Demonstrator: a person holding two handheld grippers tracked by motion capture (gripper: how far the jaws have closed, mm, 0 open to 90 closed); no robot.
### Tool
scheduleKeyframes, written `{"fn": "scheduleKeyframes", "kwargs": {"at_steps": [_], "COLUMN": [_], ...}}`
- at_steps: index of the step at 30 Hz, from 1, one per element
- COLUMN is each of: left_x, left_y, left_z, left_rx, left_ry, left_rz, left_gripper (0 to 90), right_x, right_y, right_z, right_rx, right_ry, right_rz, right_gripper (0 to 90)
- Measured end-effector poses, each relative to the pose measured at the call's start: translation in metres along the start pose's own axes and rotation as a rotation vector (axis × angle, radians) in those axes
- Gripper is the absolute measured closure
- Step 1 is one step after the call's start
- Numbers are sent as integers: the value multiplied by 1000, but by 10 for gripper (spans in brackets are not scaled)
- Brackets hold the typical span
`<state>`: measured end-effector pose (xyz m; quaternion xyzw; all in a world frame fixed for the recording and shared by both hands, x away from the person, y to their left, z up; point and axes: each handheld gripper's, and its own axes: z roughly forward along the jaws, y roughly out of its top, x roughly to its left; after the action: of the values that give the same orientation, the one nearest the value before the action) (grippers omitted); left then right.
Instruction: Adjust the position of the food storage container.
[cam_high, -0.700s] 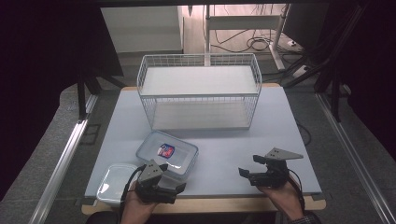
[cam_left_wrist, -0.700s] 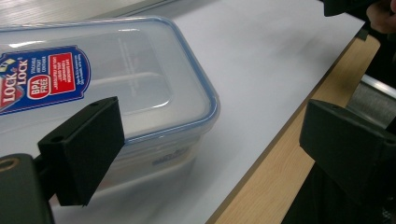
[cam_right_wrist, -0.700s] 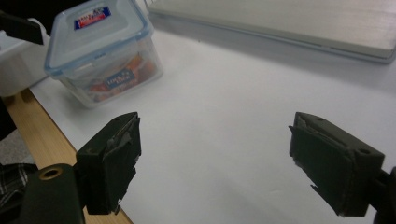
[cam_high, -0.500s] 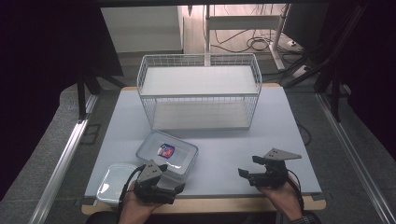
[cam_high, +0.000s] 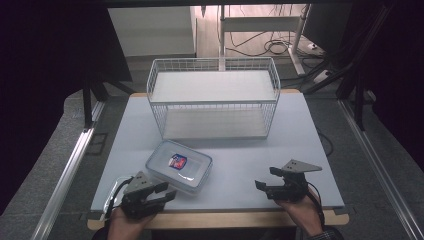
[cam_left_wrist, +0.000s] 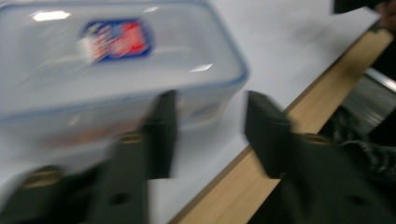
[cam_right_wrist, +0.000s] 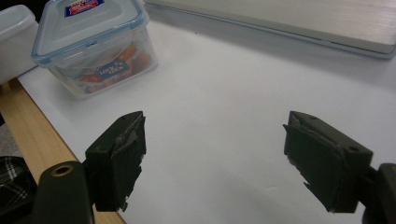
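Table: white rectangular tabletop (cam_high: 300, 145) with a wooden front edge; broad bare stretch between the 2 hands and on the right half, so there is room to slide or carry there.
Rack: white wire 2-level shelf rack (cam_high: 213, 95) at the far middle; its front wires stand just beyond the box, so a lift carried forward could knock into them.
Box: clear lidded plastic food box with a blue seal and a red-blue label (cam_high: 178, 165), left of centre near the front edge, some orange contents visible through its side in the right gripper view (cam_right_wrist: 93, 44).
Tub: second, pale plastic tub (cam_high: 113, 200) at the front-left corner, close to the edge; a stray nudge could push it off.
Left gripper (cam_left_wrist: 208, 135): jaws part-open, empty, at the box's near corner; the blurred view suggests a clumsy bump is the likeliest risk.
Right gripper (cam_right_wrist: 212, 158): jaws wide, empty, over bare tabletop, well apart from the box.
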<state>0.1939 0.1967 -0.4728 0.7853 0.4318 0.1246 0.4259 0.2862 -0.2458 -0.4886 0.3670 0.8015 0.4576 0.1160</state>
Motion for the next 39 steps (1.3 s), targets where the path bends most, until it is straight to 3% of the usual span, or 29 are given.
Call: {"fn": "scheduleKeyframes", "kwargs": {"at_steps": [2,3,7,11,13,25,29,31,34,36,39], "left_x": [8,8,21,24,26,34,37,47,50,46,34], "left_y": [-13,-13,-24,-25,-26,-19,-16,-19,-21,-21,-17], "left_z": [-15,-15,-25,-21,-19,-13,-16,-20,-24,-27,-24], "left_rx": [35,35,80,106,96,98,103,106,89,38,44], "left_ry": [61,61,93,109,100,123,183,233,204,119,80], "left_rz": [-35,-35,-90,-109,-117,-101,-90,-112,-147,-160,-132], "left_gripper": [863,892,900,900,900,900,900,900,900,900,900], "right_x": [1,1,6,6,6,9,8,8,8,8,8], "right_y": [0,0,1,1,0,-1,-2,-2,-2,-2,-2], "right_z": [2,2,3,4,5,9,10,11,11,11,12], "right_rx": [3,3,-8,-4,8,31,36,40,41,43,45], "right_ry": [5,5,6,9,11,23,22,22,23,21,21], "right_rz": [-4,-4,-35,-39,-37,-52,-49,-50,-50,-49,-48], "right_gripper": [213,213,223,223,223,223,223,223,223,223,223]}}
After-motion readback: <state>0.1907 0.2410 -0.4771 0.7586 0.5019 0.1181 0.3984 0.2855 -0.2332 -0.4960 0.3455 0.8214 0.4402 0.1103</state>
